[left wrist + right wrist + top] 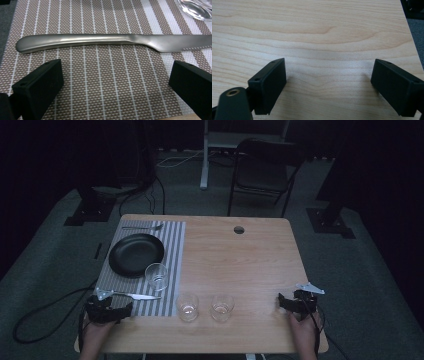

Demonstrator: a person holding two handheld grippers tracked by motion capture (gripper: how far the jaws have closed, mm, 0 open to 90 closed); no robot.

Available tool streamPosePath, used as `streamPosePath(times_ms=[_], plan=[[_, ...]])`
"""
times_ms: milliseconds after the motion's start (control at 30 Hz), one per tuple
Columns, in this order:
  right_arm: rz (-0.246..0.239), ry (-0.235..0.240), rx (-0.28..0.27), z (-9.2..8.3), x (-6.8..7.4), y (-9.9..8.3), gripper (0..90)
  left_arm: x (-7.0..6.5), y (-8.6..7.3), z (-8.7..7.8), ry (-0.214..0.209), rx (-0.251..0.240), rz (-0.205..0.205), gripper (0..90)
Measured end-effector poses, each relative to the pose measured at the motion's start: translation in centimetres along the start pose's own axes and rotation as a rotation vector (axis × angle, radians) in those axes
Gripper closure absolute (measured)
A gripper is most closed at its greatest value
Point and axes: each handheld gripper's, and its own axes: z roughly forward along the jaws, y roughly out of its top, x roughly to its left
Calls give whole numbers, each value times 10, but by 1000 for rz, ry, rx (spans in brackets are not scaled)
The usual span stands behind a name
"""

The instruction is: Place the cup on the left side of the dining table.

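Observation:
A steel table knife [140, 295] lies across the near part of a grey striped placemat [175, 240], handle to the left. My left gripper [110, 306] rests just short of it, open and holding nothing. In the left gripper view the knife [100, 40] runs sideways right beyond the spread jaws of the left gripper [112, 85], over the woven placemat [100, 75]. My right gripper [297, 299] sits open near the table's front right corner. In the right gripper view the right gripper [328, 85] has bare wood between its jaws.
On the placemat are a black plate [136, 254], a fork [142, 227] at its far edge and a clear glass [156, 276]. Two more glasses [187, 306] [222, 307] stand on the wooden table [250, 265]. A chair [265, 170] stands beyond it.

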Motion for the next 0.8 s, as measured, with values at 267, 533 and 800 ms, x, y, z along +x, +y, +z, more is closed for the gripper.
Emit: streamPosePath(times_ms=[267,533,800], plan=[[0,0,0,0,0,0,124,4,-2,3,27,-15,6,1],[0,0,0,0,0,0,124,4,-1,4,25,-16,2,1],[0,0,0,0,0,0,124,4,-1,4,25,-15,2,1]])
